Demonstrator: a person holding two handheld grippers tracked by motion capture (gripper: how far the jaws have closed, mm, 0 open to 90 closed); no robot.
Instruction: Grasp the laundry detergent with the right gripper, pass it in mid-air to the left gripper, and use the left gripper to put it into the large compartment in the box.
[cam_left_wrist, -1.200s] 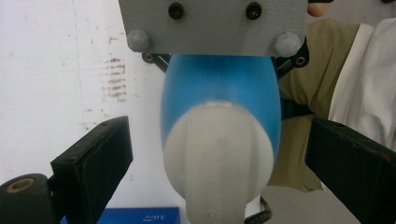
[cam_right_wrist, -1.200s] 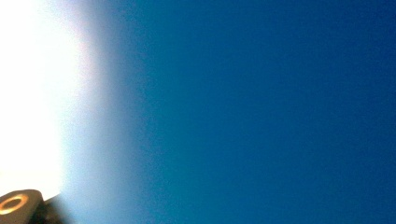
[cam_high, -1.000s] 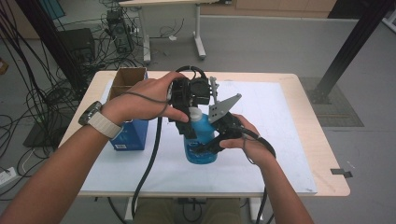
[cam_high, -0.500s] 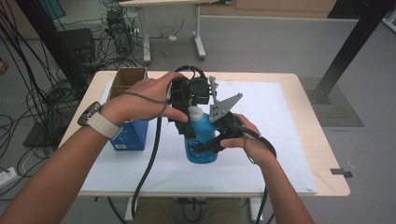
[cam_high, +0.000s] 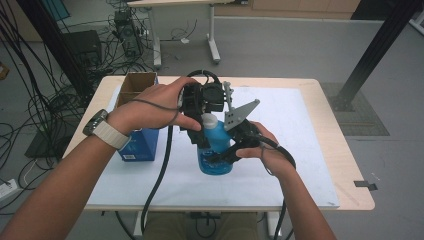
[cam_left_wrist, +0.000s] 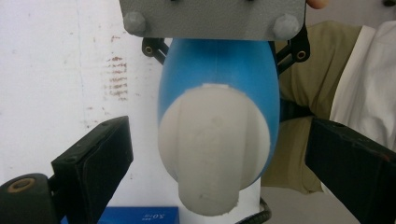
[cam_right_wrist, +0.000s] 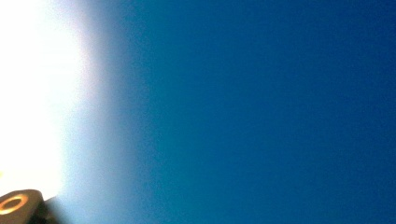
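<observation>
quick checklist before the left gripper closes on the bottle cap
1. Right gripper shut on the blue bottle: ok.
2. White cap between the left gripper jaws: ok.
3. Left jaws wide of the cap, gaps on both sides: ok.
4. Cap centred between the jaws: not ok, it sits nearer the jaw at the left of the left gripper view.
5. Bottle base resting on the white mat: cannot tell.
6. Blue box apart from the bottle: ok.

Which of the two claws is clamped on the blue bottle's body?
The right claw, low at the bottle's side, grips the blue bottle around its body. The left claw stands open above it, astride the white cap without pressing it.
</observation>
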